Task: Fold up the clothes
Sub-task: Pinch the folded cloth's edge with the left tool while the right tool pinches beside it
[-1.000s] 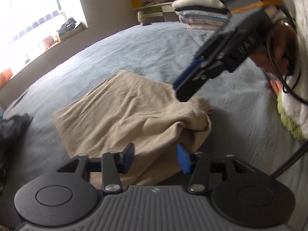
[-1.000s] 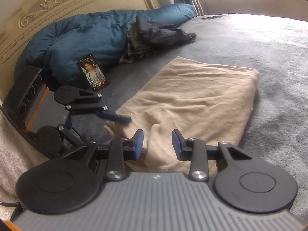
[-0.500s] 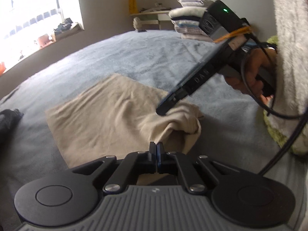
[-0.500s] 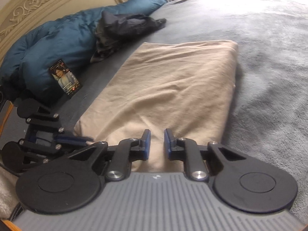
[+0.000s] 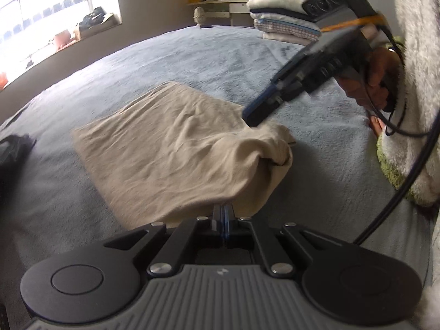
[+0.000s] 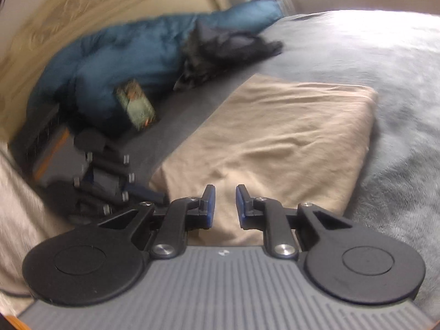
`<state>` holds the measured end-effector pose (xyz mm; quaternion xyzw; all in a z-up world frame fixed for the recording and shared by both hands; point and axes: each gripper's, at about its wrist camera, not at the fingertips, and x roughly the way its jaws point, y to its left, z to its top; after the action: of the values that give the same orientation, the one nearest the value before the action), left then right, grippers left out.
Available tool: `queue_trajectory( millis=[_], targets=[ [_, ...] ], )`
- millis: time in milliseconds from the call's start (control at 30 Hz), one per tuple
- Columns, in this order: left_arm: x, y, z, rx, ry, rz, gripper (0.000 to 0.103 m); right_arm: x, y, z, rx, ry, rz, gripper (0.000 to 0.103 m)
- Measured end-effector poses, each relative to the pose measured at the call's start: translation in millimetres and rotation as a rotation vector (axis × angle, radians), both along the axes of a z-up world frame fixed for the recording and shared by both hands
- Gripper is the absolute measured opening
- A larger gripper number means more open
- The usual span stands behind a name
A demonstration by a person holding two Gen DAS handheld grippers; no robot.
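A folded beige garment [image 5: 170, 151] [image 6: 275, 137] lies on the grey-blue bed cover [image 5: 192, 55]. My left gripper [image 5: 223, 214] is shut on its near edge, and the cloth rises up to the pads. In the right wrist view the left gripper [image 6: 154, 194] is blurred at the garment's left corner. My right gripper [image 6: 224, 206] has narrow jaws that are opening a little, with beige cloth between them. In the left wrist view the right gripper [image 5: 247, 117] has its tips in the bunched corner, which tents up between the two grips.
A stack of folded clothes [image 5: 283, 16] stands at the bed's far edge. A dark garment [image 6: 225, 46] lies against a blue duvet [image 6: 123, 55], with a phone [image 6: 134, 104] propped there. A hand [image 5: 371, 82] in a white fleece sleeve [image 5: 412, 55] holds the right gripper.
My left jaws closed from wide apart onto the garment's near edge, and that edge now hangs lifted. The right jaws narrowed over the cloth.
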<state>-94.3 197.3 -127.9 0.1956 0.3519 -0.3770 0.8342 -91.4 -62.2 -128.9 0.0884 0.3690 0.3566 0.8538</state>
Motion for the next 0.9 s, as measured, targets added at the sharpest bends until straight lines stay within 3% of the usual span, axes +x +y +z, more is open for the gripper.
queue_trajectory(
  millis=[133,367,500,633,667,800,900],
  targets=[
    [-0.7,1.2,7.2,0.01,-0.044,0.038,0.021,1.1,8.9,2.9,-0.035,-0.022,0.035,0.016],
    [-15.7,-23.7,-6.3,0.179,-0.203,-0.029,0.04,8.6,13.3,7.0,-0.046,-0.039,0.045,0.016],
    [-13.0,-35.8,-12.9,0.237,-0.281,-0.027,0.042,7.7,12.4,7.8,-0.052,-0.037,0.045,0.017],
    [-8.3,-41.8,-18.1,0.262,-0.307,-0.042,0.043,8.8,9.1,7.7,-0.039,-0.03,0.033,0.017],
    [-7.5,-42.7,-19.4,0.265,-0.31,-0.046,0.042,9.9,8.5,7.6,-0.034,-0.027,0.032,0.017],
    [-2.7,-41.4,-18.9,0.227,-0.294,-0.04,0.016,15.6,10.3,7.6,-0.027,-0.023,0.058,0.017],
    [1.0,-39.2,-15.4,0.195,-0.291,-0.02,0.01,21.9,15.5,6.0,-0.024,-0.009,0.115,0.021]
  ],
)
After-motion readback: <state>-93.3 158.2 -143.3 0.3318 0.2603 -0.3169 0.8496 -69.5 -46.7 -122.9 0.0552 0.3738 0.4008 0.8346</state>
